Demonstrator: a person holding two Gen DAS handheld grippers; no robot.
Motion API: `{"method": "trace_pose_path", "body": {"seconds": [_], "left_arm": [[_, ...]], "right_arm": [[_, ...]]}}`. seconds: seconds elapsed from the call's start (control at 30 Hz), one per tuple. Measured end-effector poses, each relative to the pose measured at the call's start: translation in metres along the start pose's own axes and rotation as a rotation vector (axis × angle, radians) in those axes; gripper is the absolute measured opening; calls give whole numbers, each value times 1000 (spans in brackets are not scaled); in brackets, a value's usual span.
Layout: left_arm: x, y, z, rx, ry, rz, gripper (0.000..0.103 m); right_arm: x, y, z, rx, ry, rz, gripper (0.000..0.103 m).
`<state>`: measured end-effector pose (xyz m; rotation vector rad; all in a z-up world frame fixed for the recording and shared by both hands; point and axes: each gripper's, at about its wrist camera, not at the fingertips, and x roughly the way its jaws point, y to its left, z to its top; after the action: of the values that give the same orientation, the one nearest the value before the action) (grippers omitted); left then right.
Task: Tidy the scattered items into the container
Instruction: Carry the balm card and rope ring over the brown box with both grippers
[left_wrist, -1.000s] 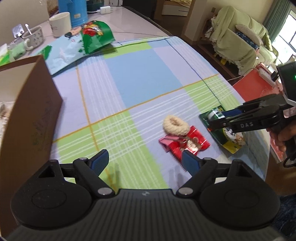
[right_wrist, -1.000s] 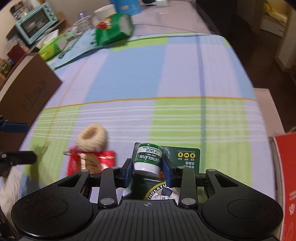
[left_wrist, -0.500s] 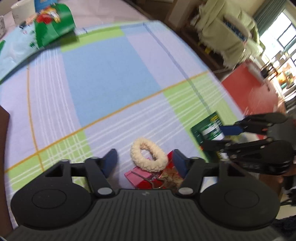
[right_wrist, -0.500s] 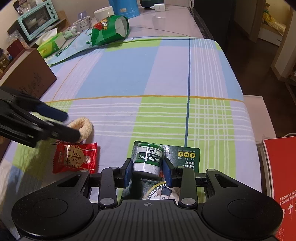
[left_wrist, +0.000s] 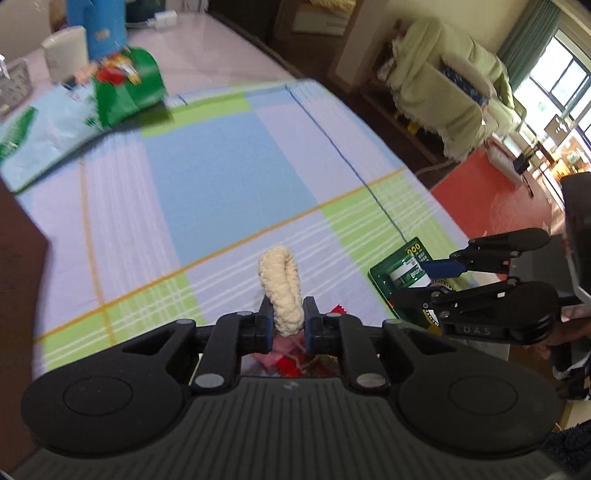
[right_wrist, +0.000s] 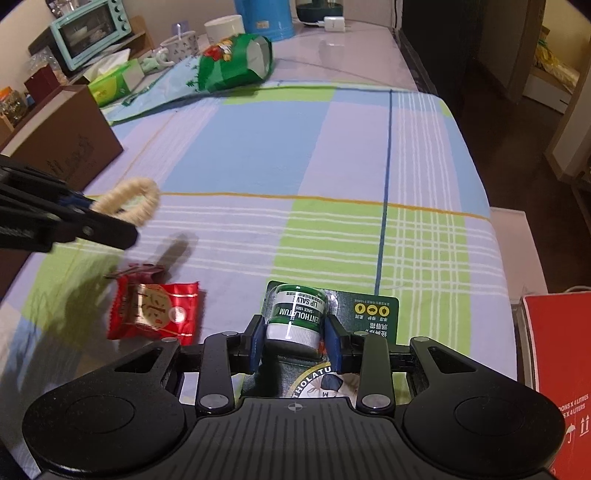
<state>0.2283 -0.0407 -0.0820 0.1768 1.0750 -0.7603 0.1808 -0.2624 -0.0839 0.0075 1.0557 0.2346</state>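
Note:
My left gripper (left_wrist: 288, 325) is shut on a cream knitted hair tie (left_wrist: 279, 286), held upright above the checked cloth; the right wrist view shows the same hair tie (right_wrist: 129, 201) lifted clear of the table. Below it lies a red snack packet (right_wrist: 155, 310), partly hidden under the left gripper in the left wrist view. My right gripper (right_wrist: 294, 341) is shut on the lip-salve jar (right_wrist: 294, 312) of a green blister card (right_wrist: 365, 314) near the table's right edge. The brown cardboard box (right_wrist: 55, 136) stands at the far left.
At the back of the table lie a green snack bag (right_wrist: 232, 62), a pale blue plastic bag (left_wrist: 48, 136), a tissue box (right_wrist: 114, 83), mugs and a blue jug (right_wrist: 264, 16). A red carton (right_wrist: 557, 362) stands beside the table on the right.
My left gripper has shut on the hair tie and raised it off the red packet. The right gripper stays shut on the lip-salve pack, which has barely moved.

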Motion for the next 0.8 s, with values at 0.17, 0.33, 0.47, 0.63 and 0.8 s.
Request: {"method": "trace_pose_path", "body": {"seconds": [0.17, 0.33, 0.47, 0.63, 0.8], "left_arm": [[-35, -1, -11, -24, -35, 43, 12], [-65, 0, -25, -46, -54, 102, 12], [-85, 3, -37, -68, -71, 143, 12], [-103, 5, -50, -82, -89, 170, 12], [-120, 6, -60, -88, -107, 185, 12]], "right_arm": [[-18, 12, 7, -33, -39, 27, 34], [-34, 29, 10, -72, -64, 56, 33], [-44, 43, 9, -101, -80, 73, 34], [-51, 56, 8, -123, -92, 92, 34], [-55, 71, 10, -136, -96, 113, 34]]}}
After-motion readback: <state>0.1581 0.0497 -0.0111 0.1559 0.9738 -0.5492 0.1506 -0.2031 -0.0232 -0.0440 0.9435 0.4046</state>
